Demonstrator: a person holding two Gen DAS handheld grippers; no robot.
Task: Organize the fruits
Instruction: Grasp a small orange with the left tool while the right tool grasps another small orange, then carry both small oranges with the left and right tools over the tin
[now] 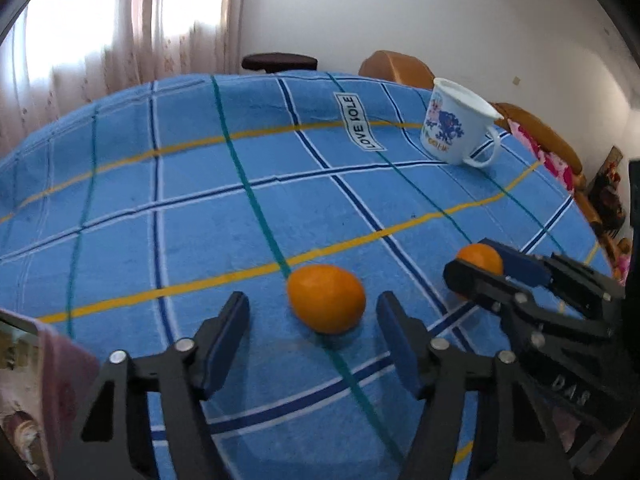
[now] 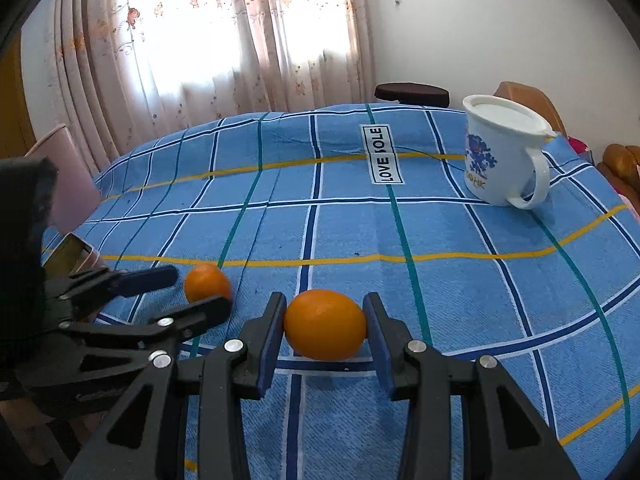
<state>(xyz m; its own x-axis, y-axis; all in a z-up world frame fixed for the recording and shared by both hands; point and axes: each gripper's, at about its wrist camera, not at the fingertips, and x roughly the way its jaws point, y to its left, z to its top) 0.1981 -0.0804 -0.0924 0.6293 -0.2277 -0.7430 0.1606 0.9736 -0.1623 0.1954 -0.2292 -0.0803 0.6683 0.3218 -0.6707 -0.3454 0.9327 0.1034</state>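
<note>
Room: white wall [image 2: 500, 20] ahead of both claws, sheer floral curtain [image 2: 224, 40] over a bright window ahead-left, backlit and partly blown out. Surface is a desk under a blue plaid cloth [image 1: 180, 220] with yellow, teal and navy lines and a "LOVE" label patch [image 2: 382, 155] sewn in far ahead. Wooden chair backs [image 1: 394, 68] stand past the far-right edge, a dark round stool top [image 2: 412, 92] past the far edge. White lidded mug [image 2: 500, 156] with blue print stands upright, well ahead and to the right of both claws, handle facing right. Right claw [image 2: 325, 330]: blue pads on both flanks of the right orange [image 2: 325, 330], touching or all but touching it; orange sits on the cloth, so gripping it, not lifted. Left claw [image 1: 313, 322]: jaws spread wide, left orange [image 1: 326, 298] just ahead of the fingertips, centred on the gap, pads clear of it on both sides, resting on the cloth. The two claws sit side by side, near each other, each visible in the other's camera. Something pinkish at the left claw's near-left; can't tell what.
</note>
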